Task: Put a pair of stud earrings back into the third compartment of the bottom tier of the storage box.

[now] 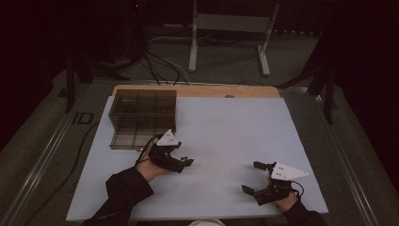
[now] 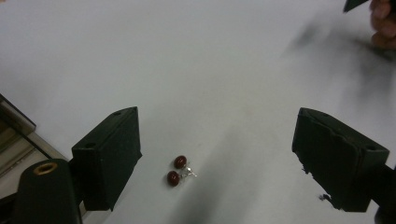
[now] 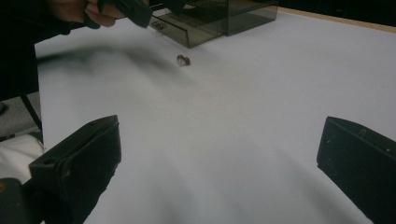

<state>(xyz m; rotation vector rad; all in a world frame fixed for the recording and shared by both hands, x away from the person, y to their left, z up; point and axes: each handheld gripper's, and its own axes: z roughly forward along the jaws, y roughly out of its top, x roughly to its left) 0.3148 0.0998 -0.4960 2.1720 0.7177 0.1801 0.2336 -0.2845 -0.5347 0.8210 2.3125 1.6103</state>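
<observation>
We hold our left tongs (image 2: 217, 156) wide open over the pair of red earrings (image 2: 180, 170) lying on the white desk (image 2: 210, 60) nearer the left jaw, while our right tongs (image 3: 219, 163) wait, equally wide, well apart.

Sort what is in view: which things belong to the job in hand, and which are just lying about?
In the job:
- pair of small dark-red round stud earrings, lying between the open jaws of the left tool
- smoky transparent plastic compartment box, drawer pulled out

Just about:
- right tool, open, apart from the earrings
- grey metal stand on the floor
- black cables
</observation>
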